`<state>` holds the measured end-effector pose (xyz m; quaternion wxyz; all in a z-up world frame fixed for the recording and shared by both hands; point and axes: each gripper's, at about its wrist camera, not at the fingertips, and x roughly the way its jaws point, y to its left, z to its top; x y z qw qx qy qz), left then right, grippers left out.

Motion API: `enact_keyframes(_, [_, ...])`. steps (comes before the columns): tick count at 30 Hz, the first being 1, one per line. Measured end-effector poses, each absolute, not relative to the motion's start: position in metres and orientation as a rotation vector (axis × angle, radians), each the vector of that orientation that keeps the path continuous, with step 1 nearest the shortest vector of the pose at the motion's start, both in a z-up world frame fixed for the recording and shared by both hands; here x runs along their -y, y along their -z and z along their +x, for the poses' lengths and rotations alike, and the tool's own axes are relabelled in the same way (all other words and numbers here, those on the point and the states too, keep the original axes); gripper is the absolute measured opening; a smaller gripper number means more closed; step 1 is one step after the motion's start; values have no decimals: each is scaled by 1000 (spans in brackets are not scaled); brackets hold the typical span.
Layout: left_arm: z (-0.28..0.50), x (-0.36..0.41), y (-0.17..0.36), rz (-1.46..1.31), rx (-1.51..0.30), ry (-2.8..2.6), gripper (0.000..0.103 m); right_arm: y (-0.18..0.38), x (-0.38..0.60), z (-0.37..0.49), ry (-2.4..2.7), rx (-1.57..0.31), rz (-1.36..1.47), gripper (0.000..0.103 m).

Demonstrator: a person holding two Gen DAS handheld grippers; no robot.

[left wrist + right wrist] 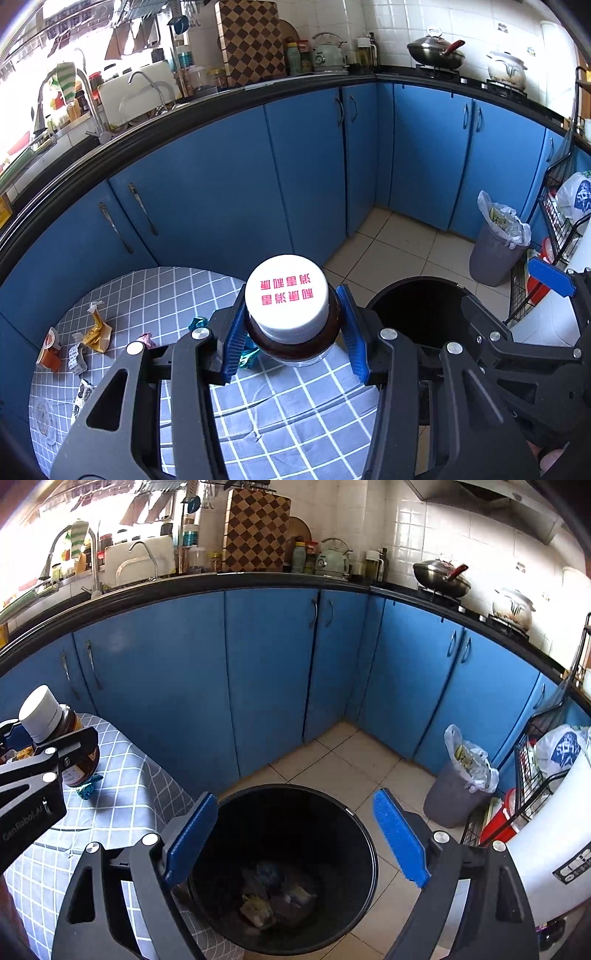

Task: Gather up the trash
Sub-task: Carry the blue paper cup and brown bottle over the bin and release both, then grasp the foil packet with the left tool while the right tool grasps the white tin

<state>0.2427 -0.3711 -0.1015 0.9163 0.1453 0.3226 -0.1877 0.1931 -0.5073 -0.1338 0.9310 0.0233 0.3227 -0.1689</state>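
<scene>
My left gripper (293, 332) is shut on a brown bottle (295, 343) with a white cap, held over the table's right end; the right wrist view also shows the bottle (40, 712). Beside the table stands a black bin (365, 842) with crumpled trash (273, 897) at its bottom. My right gripper (295, 801) hangs above the bin's mouth, open, with nothing between its blue pads. On the grey checked tablecloth (147, 295) lie a gold wrapper (96, 328), an orange packet (50, 350), a pink scrap (146, 339) and a teal wrapper (197, 323).
Blue cabinets (266, 672) run close behind the table and bin. A grey bin with a plastic liner (454, 794) stands on the tiled floor at the right, next to a black wire rack (528, 775) and a white appliance (546, 849).
</scene>
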Motion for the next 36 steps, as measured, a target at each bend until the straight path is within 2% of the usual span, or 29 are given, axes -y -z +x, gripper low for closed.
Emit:
enact_keyframes(18, [241, 441, 85, 328, -606, 475, 49, 142, 535, 171, 408, -679, 83, 84])
enact_keyframes(20, [243, 447, 84, 330, -597, 480, 59, 144, 537, 171, 409, -681, 85, 84])
enact_keyframes(22, [244, 452, 84, 335, -572, 446, 84, 146, 538, 171, 409, -685, 87, 84])
enact_keyframes(36, [246, 394, 92, 340, -585, 369, 86, 142, 516, 175, 366, -689, 98, 84])
